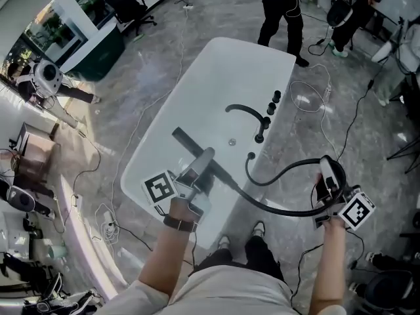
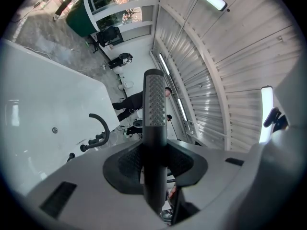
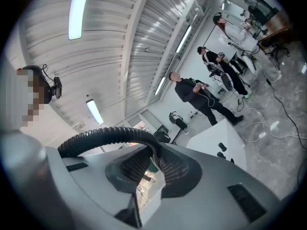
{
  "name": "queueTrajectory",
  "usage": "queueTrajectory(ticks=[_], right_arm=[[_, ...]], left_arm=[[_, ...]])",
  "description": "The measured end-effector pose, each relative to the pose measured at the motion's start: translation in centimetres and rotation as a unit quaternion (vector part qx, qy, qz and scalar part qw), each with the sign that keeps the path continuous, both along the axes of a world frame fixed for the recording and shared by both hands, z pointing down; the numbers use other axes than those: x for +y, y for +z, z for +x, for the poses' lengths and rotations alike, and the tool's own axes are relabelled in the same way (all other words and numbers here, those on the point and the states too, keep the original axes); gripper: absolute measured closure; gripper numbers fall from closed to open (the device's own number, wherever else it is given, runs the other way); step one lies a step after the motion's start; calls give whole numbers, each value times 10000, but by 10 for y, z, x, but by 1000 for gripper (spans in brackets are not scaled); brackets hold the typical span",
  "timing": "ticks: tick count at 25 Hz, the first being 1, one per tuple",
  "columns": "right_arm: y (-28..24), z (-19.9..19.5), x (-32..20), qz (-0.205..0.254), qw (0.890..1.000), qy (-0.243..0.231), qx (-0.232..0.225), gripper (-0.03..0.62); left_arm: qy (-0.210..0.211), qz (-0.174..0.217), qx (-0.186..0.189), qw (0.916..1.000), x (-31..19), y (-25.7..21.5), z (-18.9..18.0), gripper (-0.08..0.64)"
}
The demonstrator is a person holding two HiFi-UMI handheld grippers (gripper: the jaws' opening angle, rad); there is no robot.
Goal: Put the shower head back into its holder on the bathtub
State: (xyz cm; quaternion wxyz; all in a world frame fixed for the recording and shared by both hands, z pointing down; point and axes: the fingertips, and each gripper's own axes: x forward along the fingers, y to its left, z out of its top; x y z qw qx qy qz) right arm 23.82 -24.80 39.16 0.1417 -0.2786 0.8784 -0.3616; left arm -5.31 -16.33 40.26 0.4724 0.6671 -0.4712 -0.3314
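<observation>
The white bathtub [image 1: 197, 90] lies ahead of me, with a black curved faucet [image 1: 248, 113] and knobs [image 1: 272, 104] on its right rim. My left gripper [image 1: 195, 176] is shut on the dark stick-shaped shower head [image 1: 186, 142], held over the tub's near end. In the left gripper view the shower head [image 2: 155, 114] stands up between the pads of the left gripper [image 2: 154, 164]. Its black ribbed hose [image 1: 275, 209] runs right to my right gripper [image 1: 326, 190], which is shut on it, then loops back to the rim fitting [image 1: 251, 155]. The hose [image 3: 110, 135] arches out of the right gripper [image 3: 151, 169].
A person in black [image 1: 282, 12] stands beyond the tub's far end, and others are at the back right. Cables [image 1: 308, 97] trail over the grey floor to the right of the tub. Equipment and boxes [image 1: 26, 156] line the left side.
</observation>
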Motion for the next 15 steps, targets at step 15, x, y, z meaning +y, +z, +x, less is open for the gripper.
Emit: queueTrajectory(ticks=[15], right_arm=[[-78, -61, -48, 2107, 9722, -544, 863, 525]], left_arm=[[-1481, 10, -2385, 9598, 16, -48, -65, 436]])
